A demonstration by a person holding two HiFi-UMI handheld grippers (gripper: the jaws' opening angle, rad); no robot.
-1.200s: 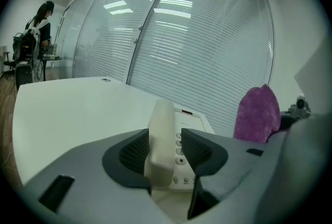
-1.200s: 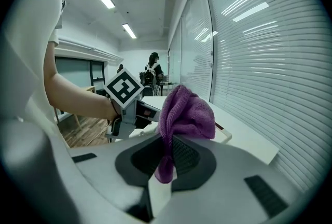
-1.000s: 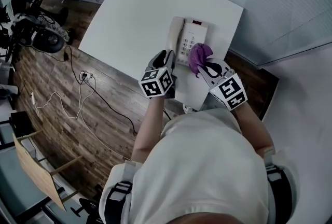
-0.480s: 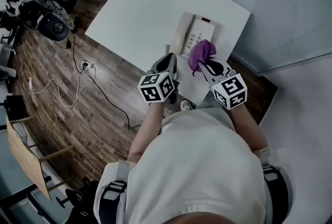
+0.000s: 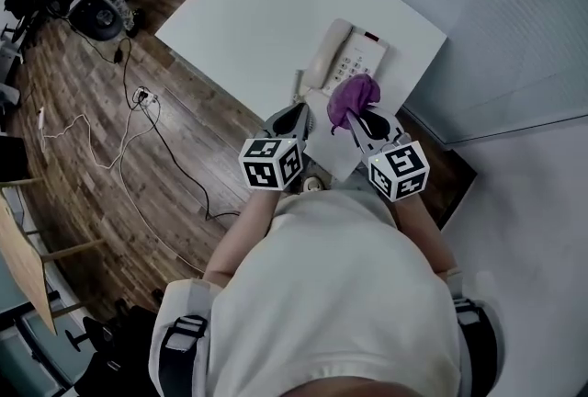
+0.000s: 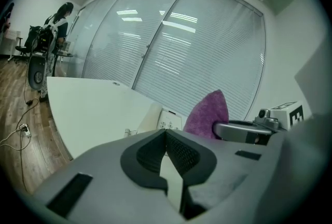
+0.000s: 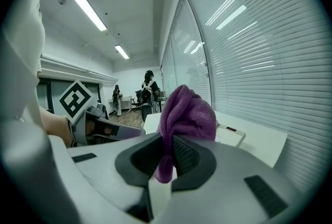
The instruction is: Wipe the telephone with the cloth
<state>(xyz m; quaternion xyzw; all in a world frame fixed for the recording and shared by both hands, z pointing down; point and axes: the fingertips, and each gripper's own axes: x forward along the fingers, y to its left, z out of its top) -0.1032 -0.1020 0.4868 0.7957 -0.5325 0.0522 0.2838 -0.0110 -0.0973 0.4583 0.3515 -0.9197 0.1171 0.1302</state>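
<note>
The right gripper's (image 7: 167, 148) jaws are clamped on a fold of the purple cloth (image 7: 187, 111). Most of the cloth bunches up above the pads and a short tail hangs below them. The left gripper's (image 6: 167, 137) jaws are pressed together with nothing between them, so that hand is free but has no job at this moment.

In the head view both grippers sit at the near edge of the white desk (image 5: 248, 9). The cloth hangs just short of the near end of the telephone (image 5: 344, 60). The telephone lies toward the desk's right side, with its handset (image 5: 320, 55) resting in the cradle along the left of the keypad.

The step in hand looks like a wiping pass that is about to begin or resume. To do it well, tip the right gripper so the bunched cloth meets the plastic, not the hard jaw tips. Press lightly, and stroke along the length of the body.

A light telephone will probably slide or pivot under a sideways rub. The closed left gripper could rest against the handset side to steady it. Keep pressure on the keypad gentle, and avoid catching the handset, which could lift off its cradle.
</note>
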